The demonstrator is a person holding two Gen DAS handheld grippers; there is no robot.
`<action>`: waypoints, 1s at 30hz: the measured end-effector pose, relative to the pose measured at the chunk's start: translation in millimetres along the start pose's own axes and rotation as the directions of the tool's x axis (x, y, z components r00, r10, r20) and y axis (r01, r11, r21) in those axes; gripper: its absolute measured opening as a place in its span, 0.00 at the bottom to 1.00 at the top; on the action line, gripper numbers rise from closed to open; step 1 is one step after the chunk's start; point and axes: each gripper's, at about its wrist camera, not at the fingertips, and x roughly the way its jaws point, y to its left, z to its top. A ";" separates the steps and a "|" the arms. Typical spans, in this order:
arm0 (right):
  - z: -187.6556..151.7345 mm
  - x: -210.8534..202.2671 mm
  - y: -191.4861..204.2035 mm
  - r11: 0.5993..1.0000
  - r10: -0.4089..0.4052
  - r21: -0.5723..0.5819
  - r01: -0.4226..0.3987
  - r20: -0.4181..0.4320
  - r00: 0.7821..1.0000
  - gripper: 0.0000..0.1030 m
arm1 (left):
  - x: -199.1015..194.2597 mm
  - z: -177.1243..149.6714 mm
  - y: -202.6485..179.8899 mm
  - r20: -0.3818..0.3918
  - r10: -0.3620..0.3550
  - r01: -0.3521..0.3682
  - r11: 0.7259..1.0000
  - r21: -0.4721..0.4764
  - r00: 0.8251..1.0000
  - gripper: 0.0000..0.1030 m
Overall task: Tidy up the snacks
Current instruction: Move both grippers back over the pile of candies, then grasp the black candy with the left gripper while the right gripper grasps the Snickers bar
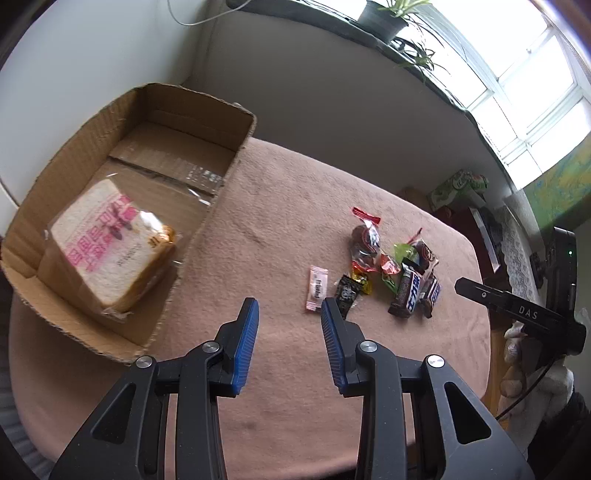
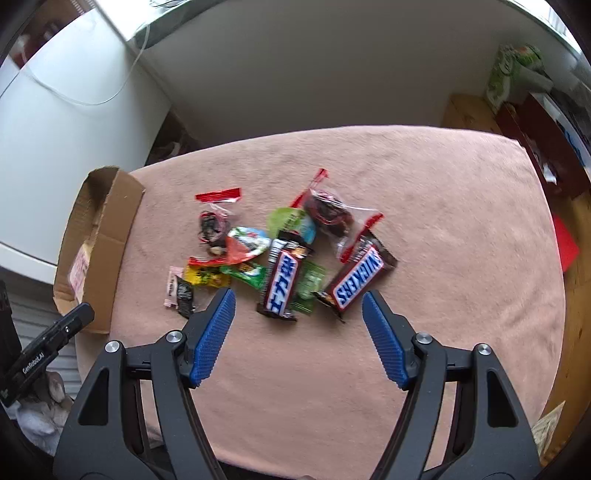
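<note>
Both grippers' jaws spread wide, empty; snack pile (image 2: 291,254) just ahead of right gripper (image 2: 298,306).

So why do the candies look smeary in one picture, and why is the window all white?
Right wrist view: motion blur softens the Snickers bars and small candies. Left wrist view: the bread and cardboard box look sharper, the window is overexposed, and the fisheye bends the table edge.

Table (image 1: 280,206) covered with pink cloth. Pale walls (image 1: 92,44) behind. Dark sill carries potted plants (image 1: 384,16). Multi-pane window (image 1: 524,85) at right, bright daylight. Green tissue box (image 1: 458,186) near dark red cabinet (image 2: 535,144)
</note>
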 end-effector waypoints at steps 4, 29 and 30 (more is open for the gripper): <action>-3.0 5.9 -35.2 0.994 0.011 0.106 -0.008 -0.027 1.000 0.72 | 22.5 -3.6 -24.1 -0.042 -0.014 0.018 0.997 0.078 0.999 0.31; 22.5 71.4 -65.1 0.941 0.089 0.337 -0.029 -0.165 0.982 0.62 | 97.6 -4.3 -60.2 -0.162 0.047 -0.007 0.970 0.242 0.986 0.31; 23.0 72.4 -63.1 0.943 0.082 0.332 -0.022 -0.168 0.982 0.61 | 98.7 -4.6 -61.2 -0.162 0.050 -0.008 0.968 0.249 0.985 0.31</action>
